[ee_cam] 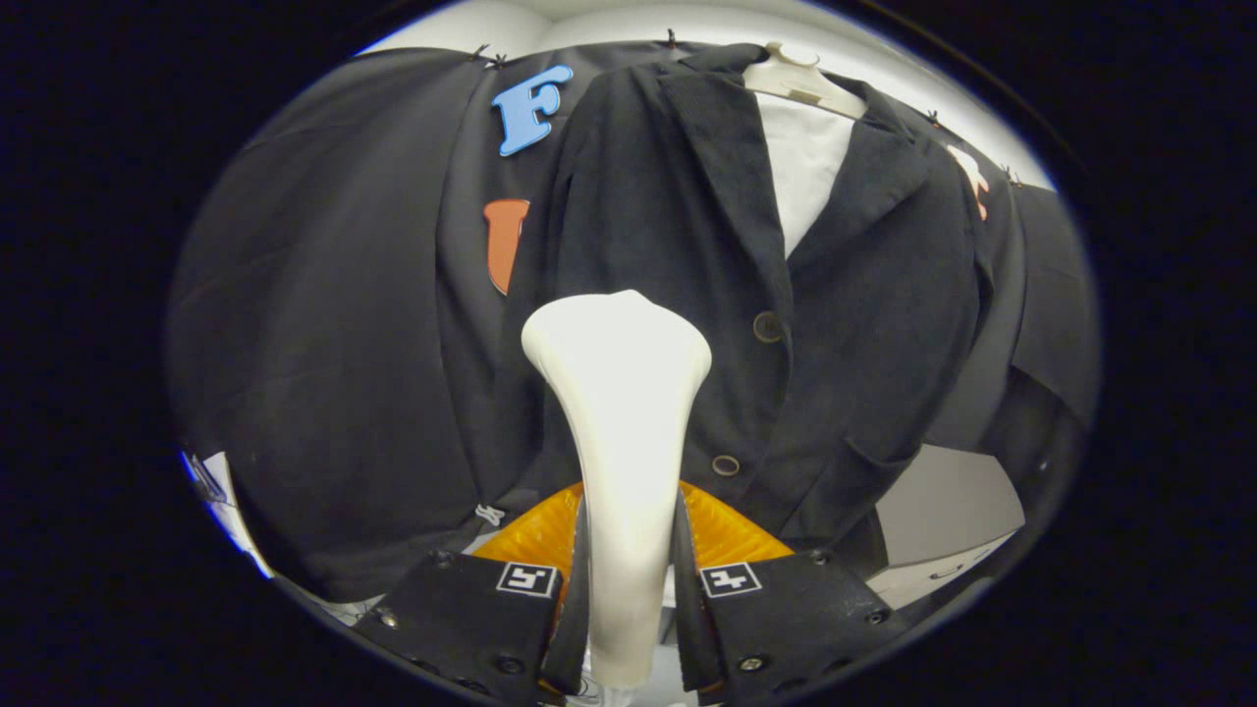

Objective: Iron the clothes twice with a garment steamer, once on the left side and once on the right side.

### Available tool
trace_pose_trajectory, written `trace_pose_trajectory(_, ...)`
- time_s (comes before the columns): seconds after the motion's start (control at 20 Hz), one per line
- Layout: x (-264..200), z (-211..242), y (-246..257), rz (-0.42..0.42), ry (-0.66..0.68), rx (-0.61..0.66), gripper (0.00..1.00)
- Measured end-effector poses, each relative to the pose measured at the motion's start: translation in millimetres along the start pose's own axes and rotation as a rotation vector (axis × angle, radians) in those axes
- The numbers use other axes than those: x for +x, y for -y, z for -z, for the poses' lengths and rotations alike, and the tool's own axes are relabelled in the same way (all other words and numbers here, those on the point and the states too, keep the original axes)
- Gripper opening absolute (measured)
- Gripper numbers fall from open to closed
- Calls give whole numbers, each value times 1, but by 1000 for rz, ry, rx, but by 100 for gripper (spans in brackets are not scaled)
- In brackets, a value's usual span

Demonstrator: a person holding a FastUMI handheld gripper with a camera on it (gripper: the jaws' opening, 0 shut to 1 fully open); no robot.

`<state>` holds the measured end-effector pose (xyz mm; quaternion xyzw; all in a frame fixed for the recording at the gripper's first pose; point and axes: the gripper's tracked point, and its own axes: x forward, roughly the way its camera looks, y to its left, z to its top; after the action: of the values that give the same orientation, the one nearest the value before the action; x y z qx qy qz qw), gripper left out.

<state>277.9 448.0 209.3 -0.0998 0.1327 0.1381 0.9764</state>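
A white garment steamer (pixel 619 432) stands upright between my two fingers, and my gripper (pixel 628 579) is shut on its narrow handle. Its broad head rises in front of the left panel of a dark jacket (pixel 864 324), just left of the button row. The jacket hangs on a white hanger (pixel 800 79) over a white shirt (pixel 805 167), with two buttons (pixel 767 326) down its front edge. Whether the steamer head touches the cloth I cannot tell.
Black cloth (pixel 324 314) forms the booth wall behind and left of the jacket. A pale surface (pixel 943 511) shows below the jacket's right hem. A white edge (pixel 221 491) peeks out under the cloth at the lower left.
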Motion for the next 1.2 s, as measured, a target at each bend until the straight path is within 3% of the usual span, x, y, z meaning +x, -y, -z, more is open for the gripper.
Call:
trace_pose_trajectory(0.55,21,92,3,-6,-119,-4,40)
trace_pose_trajectory(1.2,44,164,0,-22,-243,9,39)
